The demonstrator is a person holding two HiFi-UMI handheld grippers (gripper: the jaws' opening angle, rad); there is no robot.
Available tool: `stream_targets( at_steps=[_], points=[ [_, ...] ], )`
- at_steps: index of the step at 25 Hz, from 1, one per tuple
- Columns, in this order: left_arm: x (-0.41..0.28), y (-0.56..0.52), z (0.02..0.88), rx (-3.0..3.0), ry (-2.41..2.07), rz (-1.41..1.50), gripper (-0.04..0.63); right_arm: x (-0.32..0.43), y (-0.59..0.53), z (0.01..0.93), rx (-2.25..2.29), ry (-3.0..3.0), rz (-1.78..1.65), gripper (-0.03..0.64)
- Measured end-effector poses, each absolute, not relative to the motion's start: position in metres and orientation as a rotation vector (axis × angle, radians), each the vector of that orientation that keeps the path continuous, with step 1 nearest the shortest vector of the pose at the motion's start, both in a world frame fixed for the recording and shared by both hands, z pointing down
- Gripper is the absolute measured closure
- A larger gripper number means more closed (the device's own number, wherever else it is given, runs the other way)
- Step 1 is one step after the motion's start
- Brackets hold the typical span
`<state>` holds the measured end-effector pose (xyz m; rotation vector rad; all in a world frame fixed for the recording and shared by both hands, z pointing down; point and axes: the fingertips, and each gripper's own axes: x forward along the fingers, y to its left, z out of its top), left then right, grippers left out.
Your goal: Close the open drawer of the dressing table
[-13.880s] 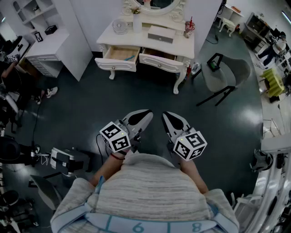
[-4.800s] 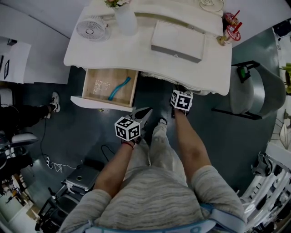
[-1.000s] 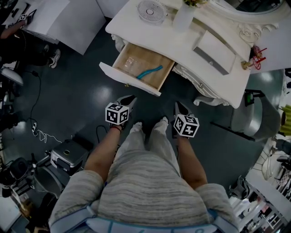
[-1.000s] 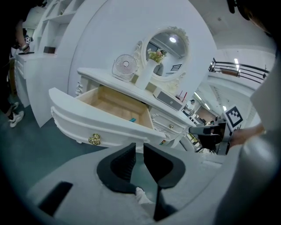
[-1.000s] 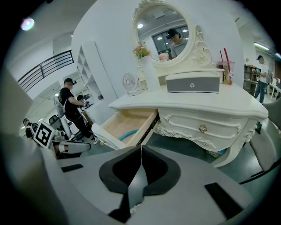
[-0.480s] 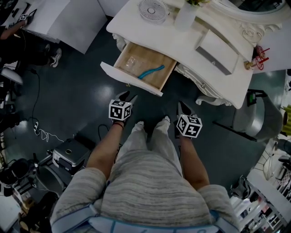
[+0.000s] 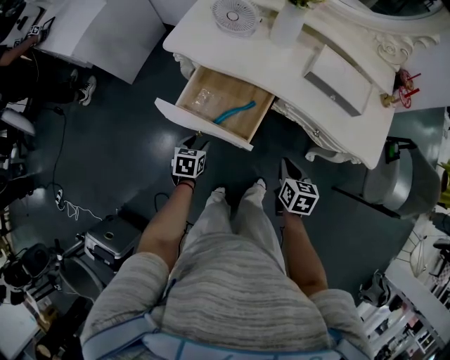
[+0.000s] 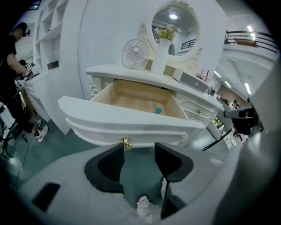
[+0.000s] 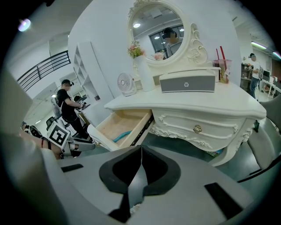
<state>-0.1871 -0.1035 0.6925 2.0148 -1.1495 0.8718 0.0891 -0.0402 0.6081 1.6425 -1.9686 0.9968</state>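
The white dressing table (image 7: 295, 79) has its left drawer (image 7: 211, 132) pulled out, with a teal object (image 7: 233, 111) and a clear bag (image 7: 200, 96) lying inside. My left gripper (image 7: 195, 144) is right at the drawer front (image 8: 131, 125). Its jaws have just been opening and nothing is between them. The gold knob (image 8: 127, 143) sits just beyond the left fingertip of that gripper (image 8: 138, 151). My right gripper (image 7: 285, 166) hangs back from the table, shut and empty (image 9: 141, 151). From there the open drawer (image 9: 120, 125) lies to the left.
A fan (image 7: 235, 14), a vase (image 7: 287, 24) and a grey box (image 7: 337, 70) stand on the tabletop. The right drawer (image 9: 197, 128) is closed. A grey chair (image 7: 394, 176) stands at the right. Equipment (image 7: 109, 242) and cables lie on the floor at the left, near a person (image 8: 13, 66).
My left gripper has moved forward and down to the drawer front, and its jaws have gone from shut to open. The right gripper has stayed where it was.
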Motion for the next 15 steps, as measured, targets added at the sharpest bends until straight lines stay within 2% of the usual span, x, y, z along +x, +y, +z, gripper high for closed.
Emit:
stream_targets(
  at_steps=[15],
  points=[
    [-0.192,-0.124,0.723,1.970,-1.180,1.027,0.385,0.111,-0.046,0.612,1.692,-1.944,1.044,0.602]
  ],
)
